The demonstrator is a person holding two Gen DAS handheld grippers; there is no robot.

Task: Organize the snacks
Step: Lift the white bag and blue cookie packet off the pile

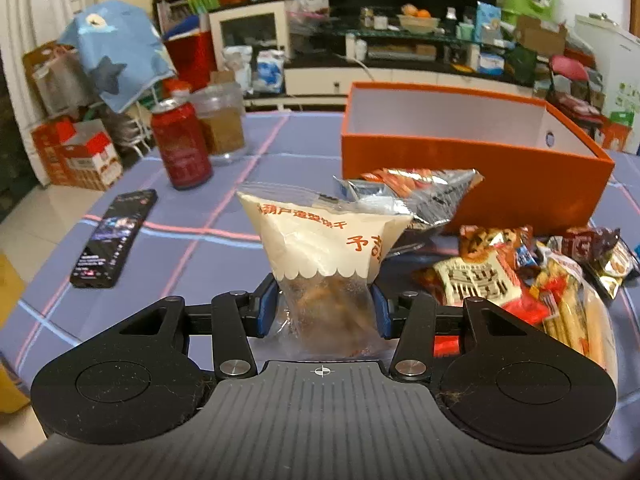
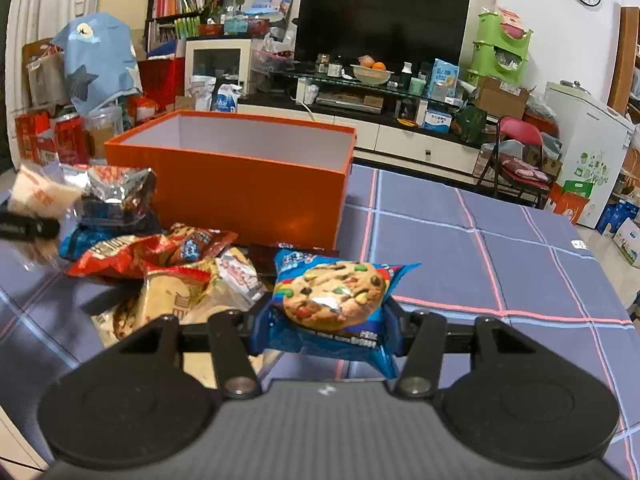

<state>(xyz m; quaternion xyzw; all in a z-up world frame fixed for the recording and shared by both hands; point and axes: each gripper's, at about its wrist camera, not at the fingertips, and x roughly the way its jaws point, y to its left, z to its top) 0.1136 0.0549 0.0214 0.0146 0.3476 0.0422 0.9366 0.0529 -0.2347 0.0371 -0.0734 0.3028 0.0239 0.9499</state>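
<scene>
Left gripper (image 1: 325,307) fingers clamp an upright pouch (image 1: 326,248), long axis vertical, before the box (image 1: 472,168). Right gripper (image 2: 327,322) fingers pinch a cookie pack (image 2: 334,296), crosswise.

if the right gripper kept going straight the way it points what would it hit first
Probably the near wall of the orange box. The right gripper, shut on the cookie packet, points toward it; depth is hard to judge.
</scene>
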